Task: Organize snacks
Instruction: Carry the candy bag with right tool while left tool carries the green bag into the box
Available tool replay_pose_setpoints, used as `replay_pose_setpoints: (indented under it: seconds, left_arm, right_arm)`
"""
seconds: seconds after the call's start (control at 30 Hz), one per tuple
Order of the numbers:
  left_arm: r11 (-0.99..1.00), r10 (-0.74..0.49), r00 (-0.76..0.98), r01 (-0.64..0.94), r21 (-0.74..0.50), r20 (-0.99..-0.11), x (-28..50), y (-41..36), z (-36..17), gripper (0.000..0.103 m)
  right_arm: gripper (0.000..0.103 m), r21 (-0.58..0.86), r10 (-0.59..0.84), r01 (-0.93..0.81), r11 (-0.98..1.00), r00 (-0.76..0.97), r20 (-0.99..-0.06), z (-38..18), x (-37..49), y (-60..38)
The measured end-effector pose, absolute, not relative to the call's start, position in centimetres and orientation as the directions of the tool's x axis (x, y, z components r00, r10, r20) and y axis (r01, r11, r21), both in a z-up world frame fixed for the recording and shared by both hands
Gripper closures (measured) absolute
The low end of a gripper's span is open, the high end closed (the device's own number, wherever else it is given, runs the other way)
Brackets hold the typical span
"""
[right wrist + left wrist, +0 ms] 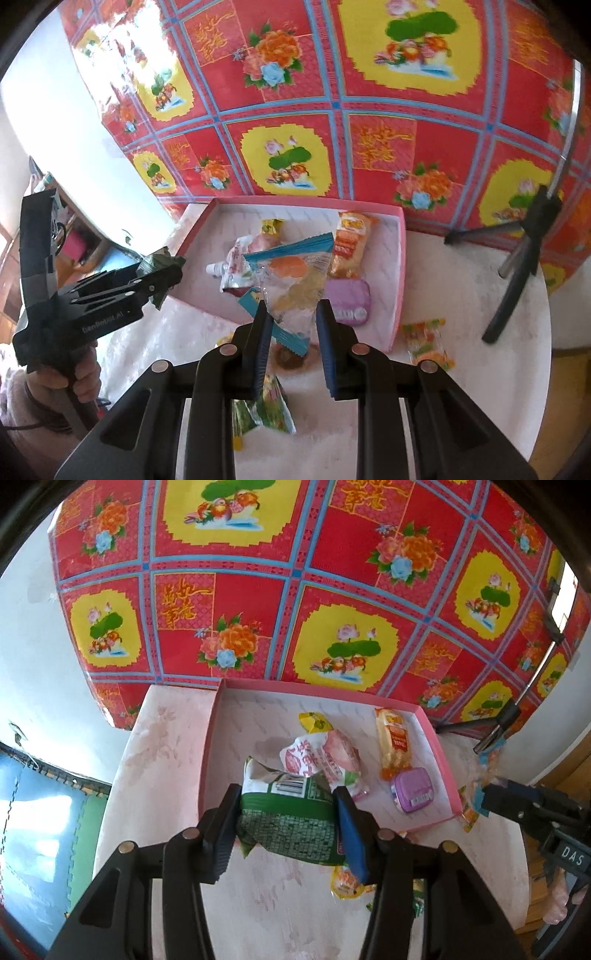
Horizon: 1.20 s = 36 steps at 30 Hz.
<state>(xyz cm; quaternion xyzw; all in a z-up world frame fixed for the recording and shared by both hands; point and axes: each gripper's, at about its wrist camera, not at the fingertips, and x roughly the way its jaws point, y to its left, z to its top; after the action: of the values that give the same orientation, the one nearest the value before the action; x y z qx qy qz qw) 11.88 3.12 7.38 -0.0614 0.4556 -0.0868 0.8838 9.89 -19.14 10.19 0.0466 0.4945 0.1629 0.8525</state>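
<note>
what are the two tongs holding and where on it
Left tongs: green snack bag, across its middle. Right tongs: clear blue-edged candy packet, by its lower end.

A lived-in room of a home is shown. A small round tabletop [177, 760] with a pale pink floral cover is set against a surface draped in bright red patterned cloth [295, 590] with flowers and ducks. Foam play mats [37, 830] are seen on the floor.
</note>
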Motion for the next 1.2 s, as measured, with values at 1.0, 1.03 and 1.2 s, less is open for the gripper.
replay_pose_setpoints:
  seconds: [1.0, 1.03, 1.2]
  left_arm:
    - [0.988, -0.152, 0.524, 0.095, -0.121, -0.838, 21.9, 1.3, 3.8, 0.051]
    - [0.989, -0.148, 0.524, 0.095, -0.116, -0.839, 22.1, 1.3, 3.6, 0.051]
    - [0.990, -0.137, 0.524, 0.093, -0.103, -0.840, 23.1, 0.9, 2.4, 0.050]
  right_arm:
    - [0.078, 0.312, 0.370, -0.204, 0.928, 0.393, -0.842, 2.8, 20.8, -16.1]
    - [0.078, 0.312, 0.369, -0.202, 0.928, 0.392, -0.843, 2.5, 21.1, -16.1]
    - [0.078, 0.317, 0.370, -0.196, 0.928, 0.386, -0.845, 1.4, 21.9, -16.0]
